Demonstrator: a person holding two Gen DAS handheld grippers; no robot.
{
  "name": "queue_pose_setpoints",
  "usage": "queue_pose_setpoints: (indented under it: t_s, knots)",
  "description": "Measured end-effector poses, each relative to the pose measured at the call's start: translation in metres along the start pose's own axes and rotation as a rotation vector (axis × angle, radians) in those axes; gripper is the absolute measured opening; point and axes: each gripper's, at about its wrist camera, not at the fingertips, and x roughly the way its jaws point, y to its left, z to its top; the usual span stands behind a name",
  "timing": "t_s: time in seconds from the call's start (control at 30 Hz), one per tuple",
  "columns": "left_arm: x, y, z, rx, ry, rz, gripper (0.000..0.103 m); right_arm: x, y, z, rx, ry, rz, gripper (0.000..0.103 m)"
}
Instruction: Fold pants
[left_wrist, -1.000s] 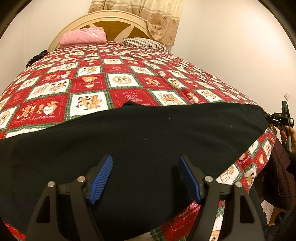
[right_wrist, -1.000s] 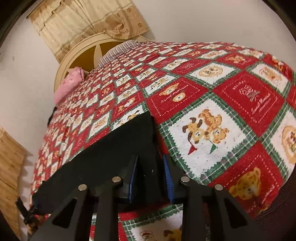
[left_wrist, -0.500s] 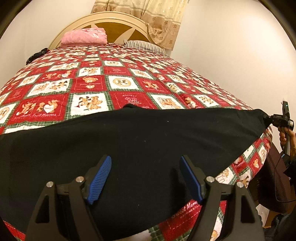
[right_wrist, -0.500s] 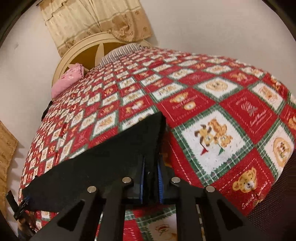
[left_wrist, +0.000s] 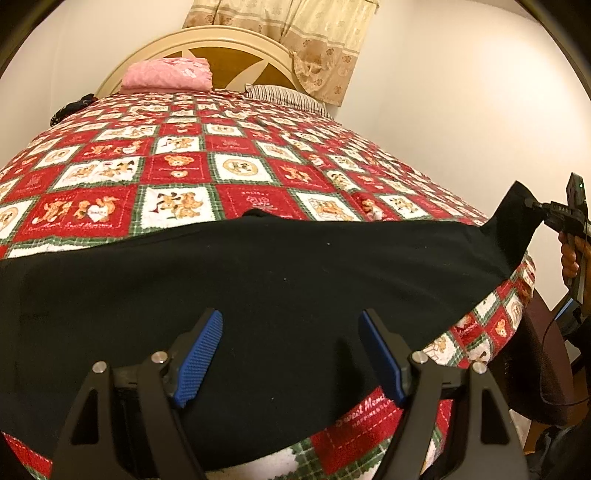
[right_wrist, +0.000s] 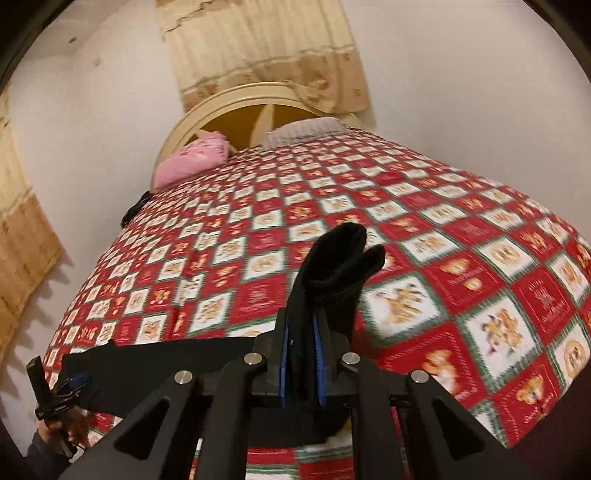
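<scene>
Two pillows (left_wrist: 167, 75) lie beyond black pants (left_wrist: 258, 280).

Ahead of the jaws we see a bed (left_wrist: 229, 155) covered by a red, white and green patchwork quilt (right_wrist: 424, 221) with teddy-bear squares, running back to an arched cream headboard (left_wrist: 221, 48) with wooden panels. Against that headboard, far beyond the jaws, lie a pink pillow (left_wrist: 168, 74) and a striped pillow (left_wrist: 284, 96), and a beige patterned curtain (right_wrist: 266, 51) hangs above them. Plain white walls (left_wrist: 461, 92) rise on both sides under warm indoor light, and a dark chair (left_wrist: 532, 369) stands right of the jaws at the bed's corner.
</scene>
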Motion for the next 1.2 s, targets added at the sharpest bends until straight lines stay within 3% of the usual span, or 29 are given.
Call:
queue_pose_setpoints:
  t_s: [0.57,1.03,1.2]
  knots:
    - [0.000,0.004,-0.001,-0.019,-0.008,-0.021,0.079,0.041,0.113,-0.012,-0.154,0.053,0.168,0.012]
    - [-0.001,-0.013,0.003,0.010,0.008,-0.042,0.079,0.111,0.215,-0.079,-0.318,0.190,0.297,0.012]
    - [0.006,-0.029,0.006,0.033,0.024,-0.065,0.079,0.134,0.238,-0.109,-0.389,0.238,0.296,0.012]
